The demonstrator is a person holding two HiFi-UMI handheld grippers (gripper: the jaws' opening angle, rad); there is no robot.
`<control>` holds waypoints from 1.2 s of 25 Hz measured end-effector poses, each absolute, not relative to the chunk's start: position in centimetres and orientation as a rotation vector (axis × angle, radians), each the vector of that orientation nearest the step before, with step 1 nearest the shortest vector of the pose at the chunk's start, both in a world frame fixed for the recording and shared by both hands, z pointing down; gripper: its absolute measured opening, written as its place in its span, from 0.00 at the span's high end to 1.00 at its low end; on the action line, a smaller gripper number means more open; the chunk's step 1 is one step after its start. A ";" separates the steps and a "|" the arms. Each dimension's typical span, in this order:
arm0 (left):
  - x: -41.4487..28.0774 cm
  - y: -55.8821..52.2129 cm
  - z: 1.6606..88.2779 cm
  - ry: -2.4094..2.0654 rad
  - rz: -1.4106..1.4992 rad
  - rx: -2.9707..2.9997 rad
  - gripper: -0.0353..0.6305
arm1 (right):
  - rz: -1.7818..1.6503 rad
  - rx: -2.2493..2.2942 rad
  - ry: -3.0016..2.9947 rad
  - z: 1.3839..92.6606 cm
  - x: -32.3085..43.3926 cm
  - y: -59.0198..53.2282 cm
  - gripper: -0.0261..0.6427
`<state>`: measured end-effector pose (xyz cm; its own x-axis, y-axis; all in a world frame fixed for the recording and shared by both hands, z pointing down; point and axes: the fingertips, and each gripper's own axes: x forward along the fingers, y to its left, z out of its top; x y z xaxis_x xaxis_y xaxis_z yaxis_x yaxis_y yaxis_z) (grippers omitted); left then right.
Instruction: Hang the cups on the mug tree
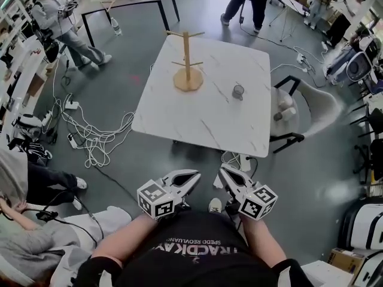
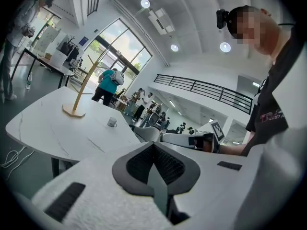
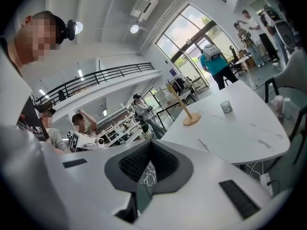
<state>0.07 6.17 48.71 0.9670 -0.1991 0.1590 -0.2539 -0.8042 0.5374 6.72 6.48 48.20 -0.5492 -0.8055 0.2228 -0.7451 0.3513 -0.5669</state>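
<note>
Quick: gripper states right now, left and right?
Left gripper: closed, holding nothing.
Right gripper: closed, holding nothing.

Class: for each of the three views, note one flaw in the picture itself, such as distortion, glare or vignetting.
Head view: fisheye bows the white table at its edges; light is even, shadows soft. Left gripper view: black vignetted corners, ceiling lights flare, the mug tree looks bent. Right gripper view: the windows blow out; the cup is sharp.
</note>
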 end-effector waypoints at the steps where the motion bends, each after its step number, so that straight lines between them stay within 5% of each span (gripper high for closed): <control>1: -0.4 5.8 48.7 -0.316 0.125 2.532 0.95 | -0.967 -1.446 2.500 48.2 6.3 6.1 0.95; 14: -5.0 2.9 49.2 -0.318 0.120 2.541 0.95 | -0.914 -1.540 2.459 48.6 4.1 2.4 0.95; 30: -1.0 -4.5 49.5 -0.408 0.125 2.508 0.95 | -0.835 -1.794 2.433 50.7 16.4 -8.2 0.95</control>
